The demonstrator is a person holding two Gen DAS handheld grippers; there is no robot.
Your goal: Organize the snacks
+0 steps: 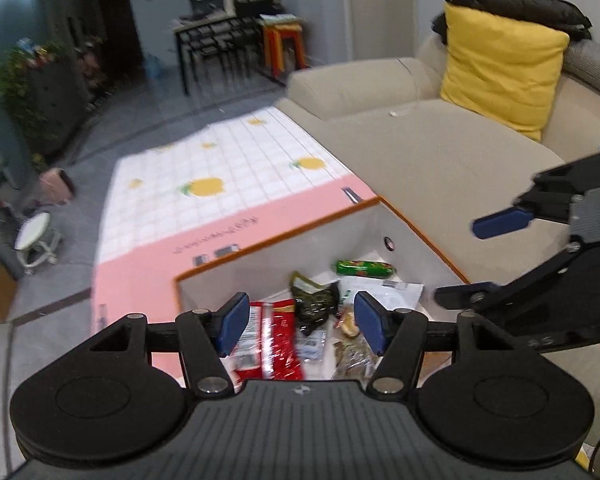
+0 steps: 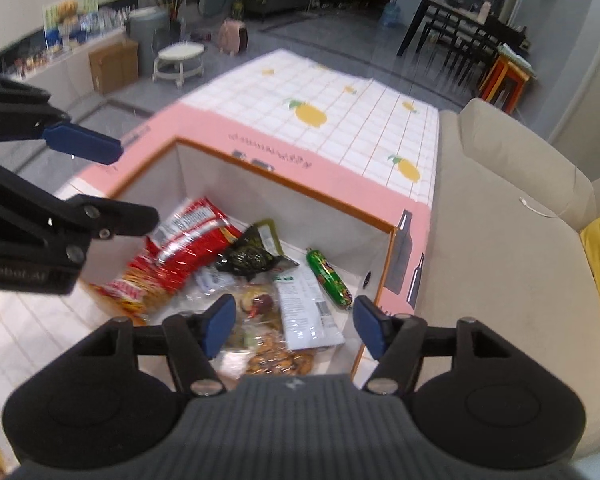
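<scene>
A white box with an orange rim (image 2: 284, 182) stands on the table and holds several snacks: a red crinkled bag (image 2: 180, 248), a dark green packet (image 2: 248, 256), a green sausage-shaped roll (image 2: 329, 276), a white packet (image 2: 306, 312) and a clear bag of cookies (image 2: 276, 360). The box (image 1: 284, 236) and the red bag (image 1: 278, 340) also show in the left wrist view. My right gripper (image 2: 296, 326) is open and empty above the box. My left gripper (image 1: 300, 326) is open and empty above the box's near side.
The table has a pink and white pineapple-print cloth (image 2: 340, 120). A beige sofa (image 1: 440, 152) with a yellow cushion (image 1: 500, 68) lies to the right. A white stool (image 2: 180, 60), a cardboard box (image 2: 114, 64) and a dining table (image 2: 452, 20) stand further off.
</scene>
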